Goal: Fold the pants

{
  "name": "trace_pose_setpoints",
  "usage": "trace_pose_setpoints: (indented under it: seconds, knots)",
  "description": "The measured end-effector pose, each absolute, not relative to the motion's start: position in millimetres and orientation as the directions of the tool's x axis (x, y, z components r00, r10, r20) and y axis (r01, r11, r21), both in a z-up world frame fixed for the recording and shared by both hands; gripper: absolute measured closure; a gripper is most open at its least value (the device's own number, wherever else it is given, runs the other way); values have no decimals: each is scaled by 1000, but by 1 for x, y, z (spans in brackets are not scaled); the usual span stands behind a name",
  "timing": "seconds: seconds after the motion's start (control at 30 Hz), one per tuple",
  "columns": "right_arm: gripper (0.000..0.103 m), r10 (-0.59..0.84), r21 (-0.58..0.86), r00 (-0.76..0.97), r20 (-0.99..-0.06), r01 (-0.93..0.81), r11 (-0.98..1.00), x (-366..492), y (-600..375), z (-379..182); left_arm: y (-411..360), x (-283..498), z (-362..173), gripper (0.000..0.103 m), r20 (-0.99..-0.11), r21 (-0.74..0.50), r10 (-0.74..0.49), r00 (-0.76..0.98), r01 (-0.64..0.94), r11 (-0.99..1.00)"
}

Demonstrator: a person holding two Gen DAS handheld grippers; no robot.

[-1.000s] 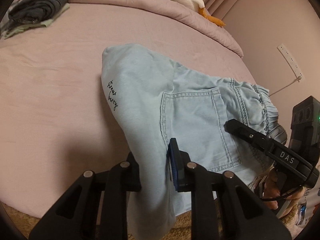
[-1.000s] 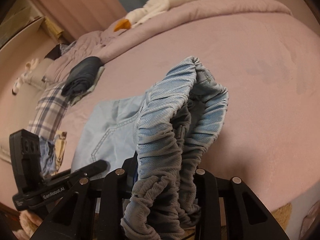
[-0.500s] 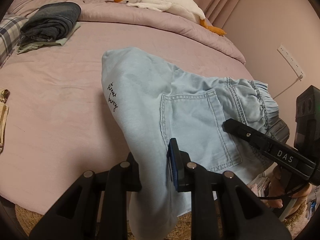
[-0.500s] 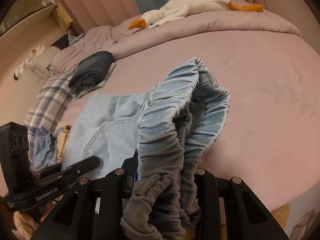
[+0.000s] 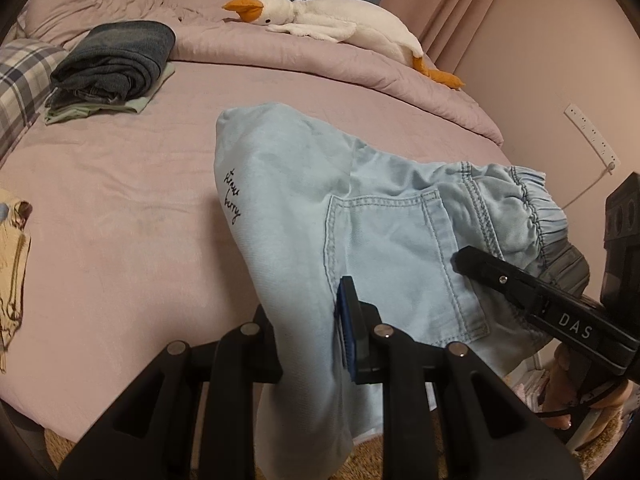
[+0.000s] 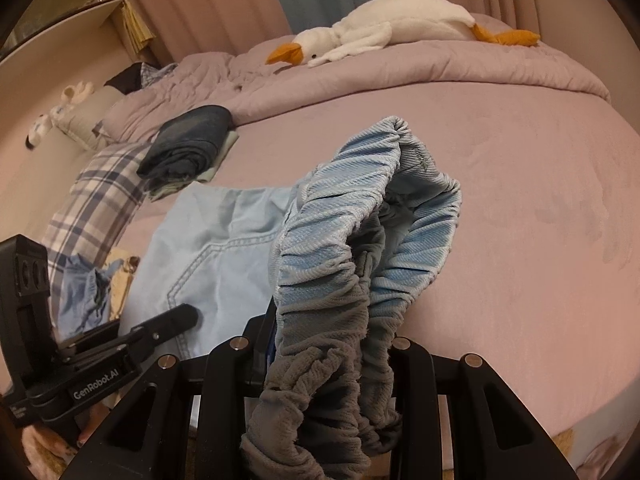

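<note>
Pale blue denim fills both wrist views: the pants (image 5: 360, 216) hang bunched between my two grippers over the near edge of the bed (image 5: 120, 208), part of the seat draped on the mauve cover, one leg trailing down past the mattress edge. Over the last second the garment has kept its shape, but both views have tilted up, so the far end of the bed and the goose now sit lower in frame; I read that as both arms lifting together, the pants coming up off the cover. I judge I am in the carry-and-lay-out step, with no fold made yet, and the cloth needs spreading flat first. My left gripper (image 5: 308, 340) is closed down on a thick fold of leg fabric beside the back pocket, the blue pad pressed into the cloth. My right gripper (image 6: 328, 352) is clamped on the gathered elastic waistband (image 6: 360, 240), which bulges up between the fingers and hides the pads. Counting: one pair of pants in hand, two grippers, one plush goose (image 5: 332, 16) on the rumpled duvet at the far end, one stack of folded dark clothes (image 5: 116, 60) at far left on a pale green piece, one plaid cloth (image 6: 96, 200) beside that stack, and one wall power strip (image 5: 592, 136) on the right.
</note>
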State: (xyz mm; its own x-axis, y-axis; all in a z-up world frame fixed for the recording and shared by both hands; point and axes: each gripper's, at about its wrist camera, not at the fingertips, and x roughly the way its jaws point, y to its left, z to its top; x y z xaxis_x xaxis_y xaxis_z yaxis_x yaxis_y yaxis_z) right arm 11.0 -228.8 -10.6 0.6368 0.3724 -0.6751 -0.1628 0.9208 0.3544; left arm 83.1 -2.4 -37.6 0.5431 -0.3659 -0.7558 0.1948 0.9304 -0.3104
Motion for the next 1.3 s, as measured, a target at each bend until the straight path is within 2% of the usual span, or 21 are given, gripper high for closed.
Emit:
trace_pose_setpoints:
  seconds: [0.2,1.0,1.3]
  knots:
    - [69,339,316,639,-691,-155,936,24,-220,-11,-4,100,-45,82,-765,-285,-336,550,179,942]
    - [69,345,352,536,-771,-93,931,76,-219,-58,-4,151,-98,82,-834,-265,-293,467,126,956]
    - [68,323,335,505,-801,-69,940,81,-225,-73,2,154,-112,74,-852,-278,-297,431,108,955]
